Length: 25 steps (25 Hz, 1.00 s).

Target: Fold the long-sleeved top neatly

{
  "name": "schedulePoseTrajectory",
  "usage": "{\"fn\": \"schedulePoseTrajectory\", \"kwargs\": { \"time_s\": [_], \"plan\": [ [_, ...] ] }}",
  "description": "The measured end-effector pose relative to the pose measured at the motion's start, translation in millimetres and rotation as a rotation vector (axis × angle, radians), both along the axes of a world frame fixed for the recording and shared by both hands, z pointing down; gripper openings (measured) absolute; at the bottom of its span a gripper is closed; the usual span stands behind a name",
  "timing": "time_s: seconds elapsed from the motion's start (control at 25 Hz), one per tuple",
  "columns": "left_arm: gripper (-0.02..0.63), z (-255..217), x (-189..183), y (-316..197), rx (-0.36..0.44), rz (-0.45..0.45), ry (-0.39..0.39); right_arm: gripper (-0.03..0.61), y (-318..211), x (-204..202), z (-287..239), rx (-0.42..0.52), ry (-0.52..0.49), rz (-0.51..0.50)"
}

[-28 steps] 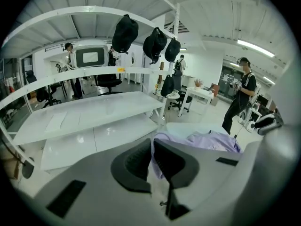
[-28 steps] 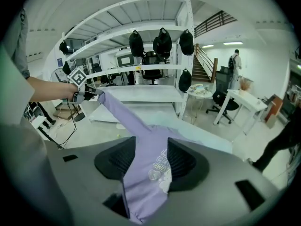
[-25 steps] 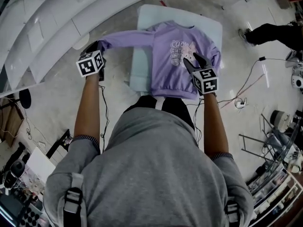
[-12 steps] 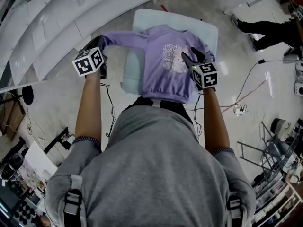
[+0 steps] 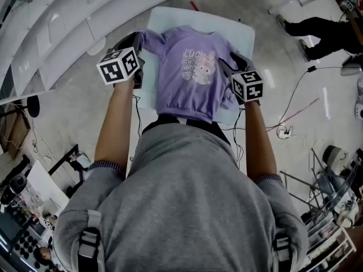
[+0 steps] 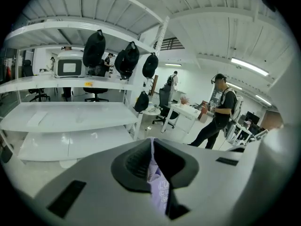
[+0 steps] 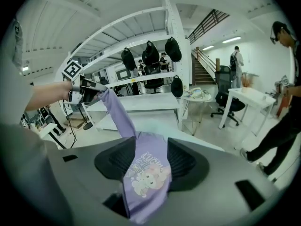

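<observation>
A purple long-sleeved top with a cartoon print lies face up on the white table, its hem at the near edge. My left gripper is shut on the cuff of the left sleeve and holds it raised close to the top's left shoulder. In the left gripper view the purple cuff sits pinched between the pads. My right gripper hovers over the top's right side with its jaws apart. In the right gripper view the printed front shows through the gap, and the lifted sleeve runs up to the left gripper.
White shelving runs along the left of the table, with dark bags hanging from its frame. A person stands at the far right. Cables lie on the floor to the right, and a metal cart stands nearer.
My left gripper has carried the sleeve cuff up and to the right, from stretched out at the side to next to the shoulder. My right gripper has shifted from the print to the top's right edge.
</observation>
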<state>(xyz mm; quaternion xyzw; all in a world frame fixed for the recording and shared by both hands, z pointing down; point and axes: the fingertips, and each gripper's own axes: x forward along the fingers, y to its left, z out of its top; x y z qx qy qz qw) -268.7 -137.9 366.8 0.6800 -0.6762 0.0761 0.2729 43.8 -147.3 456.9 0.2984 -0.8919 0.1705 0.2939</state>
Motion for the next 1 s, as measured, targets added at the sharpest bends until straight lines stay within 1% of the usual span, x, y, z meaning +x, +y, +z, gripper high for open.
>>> {"fn": "schedulePoseTrajectory", "kwargs": {
  "time_s": [0.08, 0.2, 0.32, 0.44, 0.72, 1.0],
  "plan": [
    [0.032, 3, 25, -9, 0.001, 0.021, 0.000, 0.225, -5, 13, 4, -0.006, -0.002, -0.002],
    [0.032, 12, 63, -21, -0.015, 0.062, -0.031, 0.225, -10, 34, 11, -0.017, -0.003, 0.003],
    [0.032, 28, 99, -32, -0.039, 0.100, -0.062, 0.225, -13, 54, 20, -0.032, -0.004, 0.006],
    [0.032, 49, 135, -44, -0.065, 0.134, -0.068, 0.225, -14, 76, 31, -0.050, -0.009, 0.020],
    [0.034, 114, 210, -70, -0.130, 0.221, -0.079, 0.225, -9, 124, 60, -0.096, -0.019, 0.077],
    [0.034, 191, 263, -84, -0.212, 0.307, -0.101, 0.225, 4, 160, 98, -0.158, -0.020, 0.157]
  ]
}}
